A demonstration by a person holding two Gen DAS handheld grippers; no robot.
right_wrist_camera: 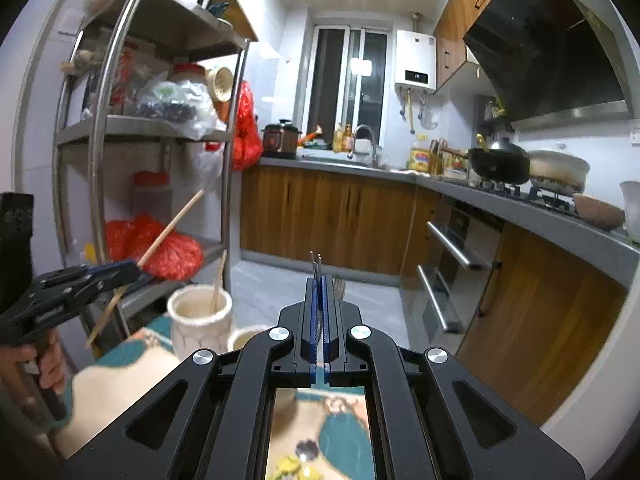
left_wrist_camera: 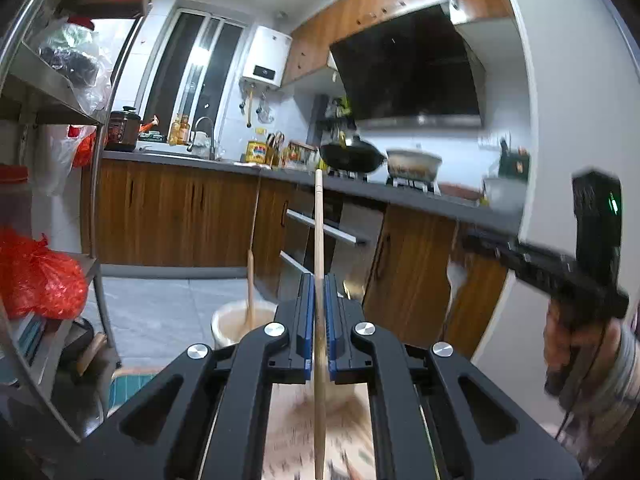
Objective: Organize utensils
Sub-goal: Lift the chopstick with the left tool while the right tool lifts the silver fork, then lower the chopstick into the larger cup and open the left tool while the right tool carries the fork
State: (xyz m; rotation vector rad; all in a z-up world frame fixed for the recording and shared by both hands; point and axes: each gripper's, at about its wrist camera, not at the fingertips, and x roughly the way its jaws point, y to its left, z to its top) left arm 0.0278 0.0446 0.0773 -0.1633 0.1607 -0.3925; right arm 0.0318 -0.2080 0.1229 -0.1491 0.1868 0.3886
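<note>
My left gripper [left_wrist_camera: 319, 284] is shut on a long wooden chopstick [left_wrist_camera: 319, 232] that stands upright between the blue pads; the same gripper [right_wrist_camera: 134, 272] shows at the left of the right wrist view with the chopstick [right_wrist_camera: 172, 226] slanting through it. A cream ceramic utensil jar [left_wrist_camera: 236, 320] below holds another wooden stick [left_wrist_camera: 251, 288]; the jar also shows in the right wrist view [right_wrist_camera: 200, 316]. My right gripper [right_wrist_camera: 319, 280] is shut on a metal fork [right_wrist_camera: 316, 266], whose tines poke up past the pads. It is visible at the right of the left wrist view [left_wrist_camera: 476, 240].
A second cream cup [right_wrist_camera: 244, 338] sits beside the jar on a patterned cloth [right_wrist_camera: 120, 376]. A steel shelf rack [right_wrist_camera: 100, 160] with red bags stands at left. Wooden cabinets and a grey counter [right_wrist_camera: 520, 208] with a wok and pot run behind.
</note>
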